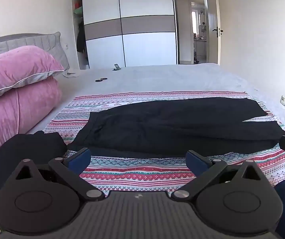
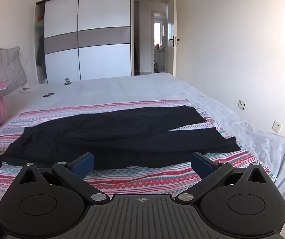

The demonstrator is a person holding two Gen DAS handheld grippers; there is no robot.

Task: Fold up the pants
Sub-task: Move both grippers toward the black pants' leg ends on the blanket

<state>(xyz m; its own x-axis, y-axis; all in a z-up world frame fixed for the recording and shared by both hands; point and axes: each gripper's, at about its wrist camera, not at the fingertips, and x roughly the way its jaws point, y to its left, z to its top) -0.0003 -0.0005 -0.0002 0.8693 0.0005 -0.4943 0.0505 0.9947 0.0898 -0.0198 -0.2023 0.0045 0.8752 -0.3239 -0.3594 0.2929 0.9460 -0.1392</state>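
**Now: black pants on the bed**

Pink pillows [image 1: 17, 83] sit at the left. Black pants [image 1: 172, 123] lie flat mid-frame on a striped blanket [image 1: 142, 171]. Left gripper [image 1: 138, 160] and right gripper [image 2: 142, 162] are wide open, holding nothing.

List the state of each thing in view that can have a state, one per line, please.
pants: spread flat on the patterned cloth, legs apart, not yet folded
left gripper: open, holds nothing
right gripper: open, holds nothing
wardrobe door: slid partly open at its left
room door: open
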